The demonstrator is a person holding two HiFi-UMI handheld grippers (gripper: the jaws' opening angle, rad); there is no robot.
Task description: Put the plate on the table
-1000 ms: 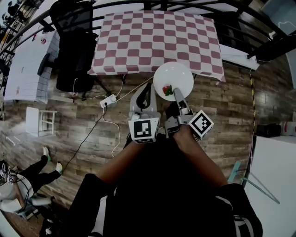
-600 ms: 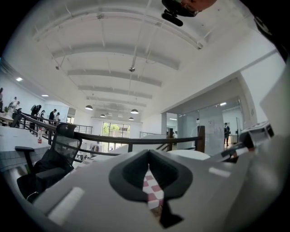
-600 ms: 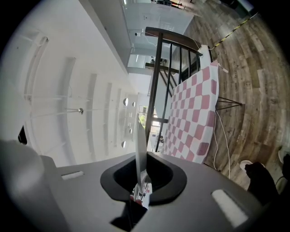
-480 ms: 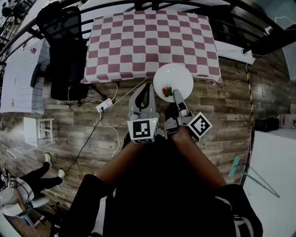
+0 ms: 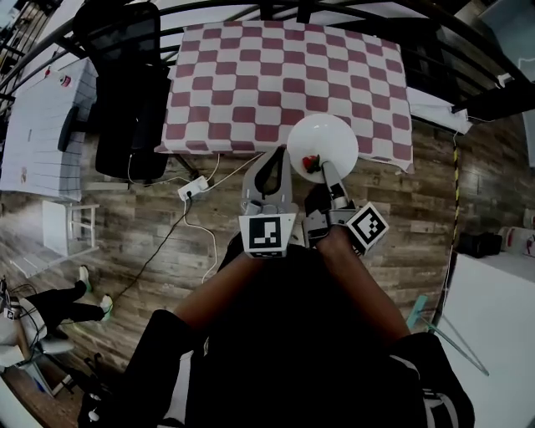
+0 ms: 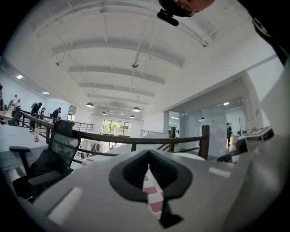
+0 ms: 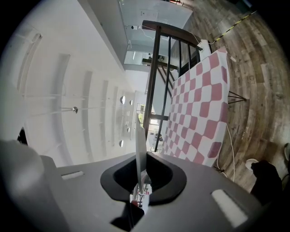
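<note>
A white plate (image 5: 324, 138) with a small red item (image 5: 310, 162) near its rim hangs over the near edge of the table (image 5: 284, 75), which has a red-and-white checked cloth. My right gripper (image 5: 325, 167) is shut on the plate's near rim. In the right gripper view the plate (image 7: 140, 149) stands edge-on between the jaws, with the table (image 7: 199, 108) beyond. My left gripper (image 5: 272, 154) is beside it to the left, shut and empty. A strip of the checked cloth (image 6: 152, 195) shows through its jaw slit.
A black office chair (image 5: 129, 92) stands at the table's left corner, beside a white desk (image 5: 42, 117). A white power strip (image 5: 193, 187) with cables lies on the wood floor before the table. A dark railing (image 5: 251, 8) runs behind. A person (image 5: 50, 309) sits at lower left.
Both grippers and the plate have come closer to the table. The plate, which hung over the floor just short of the cloth, now overlaps the table's near edge.
</note>
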